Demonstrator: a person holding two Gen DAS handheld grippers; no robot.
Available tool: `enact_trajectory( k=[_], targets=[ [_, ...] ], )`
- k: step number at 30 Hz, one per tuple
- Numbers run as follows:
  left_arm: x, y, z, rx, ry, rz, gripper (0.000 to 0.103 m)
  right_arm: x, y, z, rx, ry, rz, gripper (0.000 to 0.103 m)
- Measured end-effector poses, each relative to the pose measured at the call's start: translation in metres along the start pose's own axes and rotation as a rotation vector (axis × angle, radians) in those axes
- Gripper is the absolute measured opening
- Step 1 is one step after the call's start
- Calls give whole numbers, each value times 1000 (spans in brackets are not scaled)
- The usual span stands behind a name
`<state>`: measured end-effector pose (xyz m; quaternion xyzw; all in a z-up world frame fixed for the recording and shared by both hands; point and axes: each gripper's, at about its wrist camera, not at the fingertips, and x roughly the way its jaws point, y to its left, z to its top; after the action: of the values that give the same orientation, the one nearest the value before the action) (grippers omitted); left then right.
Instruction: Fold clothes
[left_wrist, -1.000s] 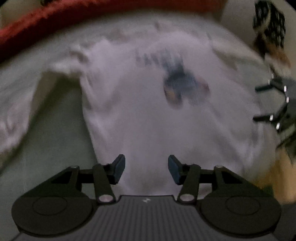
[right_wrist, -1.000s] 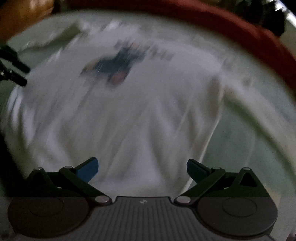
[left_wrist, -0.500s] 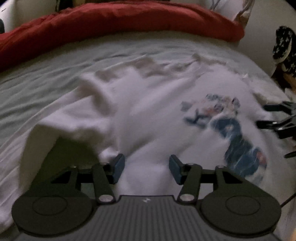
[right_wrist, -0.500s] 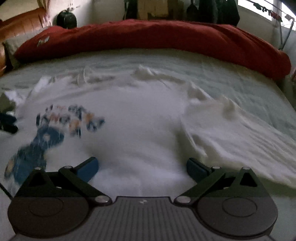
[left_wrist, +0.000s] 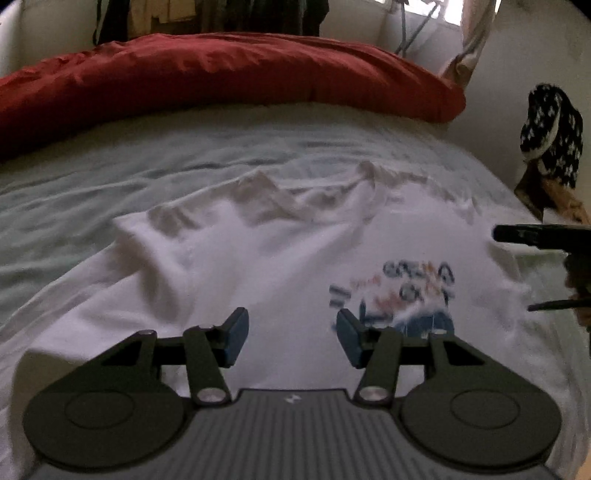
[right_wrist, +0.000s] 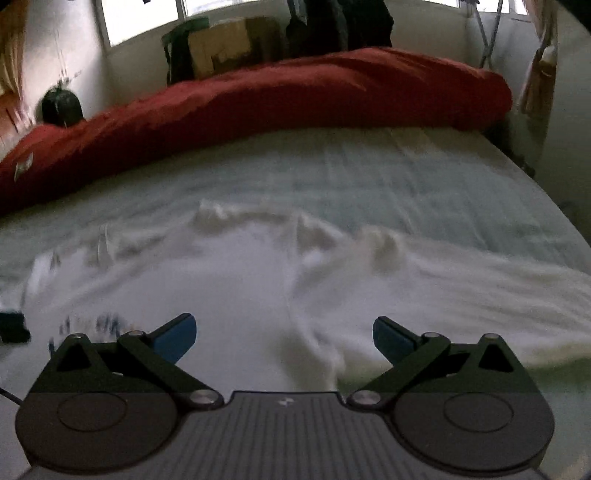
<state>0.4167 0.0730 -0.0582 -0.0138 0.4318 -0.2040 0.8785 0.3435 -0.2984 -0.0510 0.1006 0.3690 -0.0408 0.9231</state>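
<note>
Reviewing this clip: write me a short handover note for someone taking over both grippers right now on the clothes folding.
Left gripper: jaws apart, nothing between them, over the white T-shirt.
Right gripper: jaws wide apart, empty, above the shirt near a rumpled fold.
Things: the shirt lies print side up on the pale bed sheet, spread but wrinkled, with fabric bunched along its far edge. The printed graphic sits just right of the left gripper. A red duvet lies across the far side of the bed.
Done: shirt laid out.
Left: smooth it and make every fold; none is visible yet.
</note>
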Motion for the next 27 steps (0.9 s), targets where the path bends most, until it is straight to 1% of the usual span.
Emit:
enact_trajectory(
  k=[3,6,7,10,13,14,16,18,19,21,23,25,27],
  targets=[
    [12,-4,2,-38,-1,11,53,23,6,23,-25,-24,68,103],
    [23,-8,-1,-74,8,32,53,45,11,40,-50,14,92,103],
    [25,-10,-1,-75,8,46,53,51,9,42,-35,20,105,103],
    [30,-16,0,-91,0,75,58,71,2,49,10,41,143,103],
    [32,-18,3,-100,4,92,58,111,-1,54,47,118,106,103],
    [32,-18,4,-104,6,95,58,118,0,55,39,93,93,103],
    [33,-17,6,-116,10,99,58,133,9,63,-30,50,74,103],
    [31,-18,9,-120,14,108,58,145,13,75,-71,53,70,103],
    [29,-18,12,-119,15,112,58,144,12,82,-74,74,82,103],
    [25,-19,17,-109,19,112,58,123,4,92,-64,88,143,103],
    [21,-21,26,-81,14,111,58,89,-11,89,-49,68,186,103],
    [18,-25,40,-41,2,94,57,69,-23,73,-64,92,158,103],
    [20,-33,58,2,-13,60,55,49,-34,56,-80,116,129,103]
  ],
)
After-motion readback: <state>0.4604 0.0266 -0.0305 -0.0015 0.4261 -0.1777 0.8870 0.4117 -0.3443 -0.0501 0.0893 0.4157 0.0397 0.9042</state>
